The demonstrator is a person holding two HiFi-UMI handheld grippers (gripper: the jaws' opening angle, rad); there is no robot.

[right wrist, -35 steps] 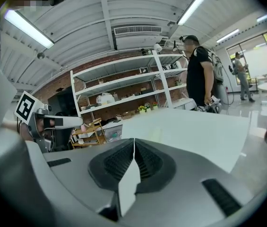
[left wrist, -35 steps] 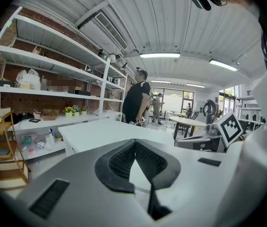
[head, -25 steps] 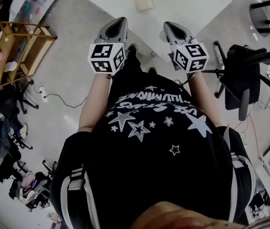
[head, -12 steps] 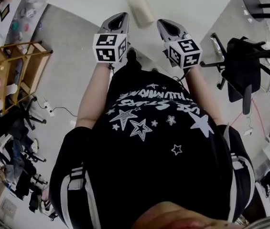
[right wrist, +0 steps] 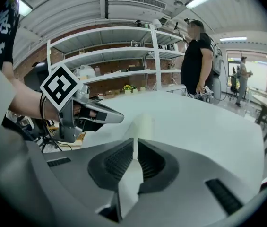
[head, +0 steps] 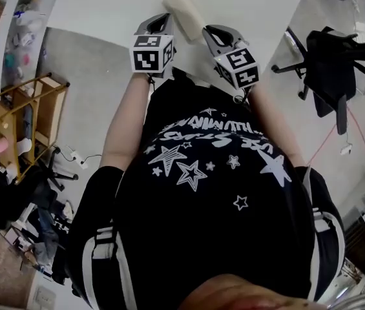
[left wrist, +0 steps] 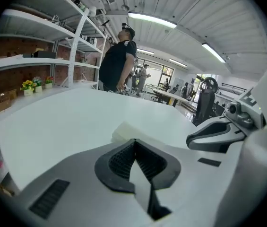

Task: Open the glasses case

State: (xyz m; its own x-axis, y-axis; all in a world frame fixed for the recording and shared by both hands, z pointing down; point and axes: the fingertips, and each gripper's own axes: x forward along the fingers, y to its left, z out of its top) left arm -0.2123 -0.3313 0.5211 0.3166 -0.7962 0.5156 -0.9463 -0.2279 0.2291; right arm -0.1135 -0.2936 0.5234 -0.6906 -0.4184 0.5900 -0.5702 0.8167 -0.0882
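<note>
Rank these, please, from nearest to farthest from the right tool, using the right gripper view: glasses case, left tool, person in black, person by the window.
1. glasses case, on the table just ahead of the right tool.
2. left tool, just left of the case.
3. person in black, beyond the table, right.
4. person by the window, far right.

pale cream glasses case (head: 183,13), closed, flat on the white table (head: 104,5)

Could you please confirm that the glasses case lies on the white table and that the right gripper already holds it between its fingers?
Not quite. The right gripper view shows the right gripper with its fingers shut on nothing. The glasses case does lie on the white table, but ahead of the fingers, not between them.
</note>
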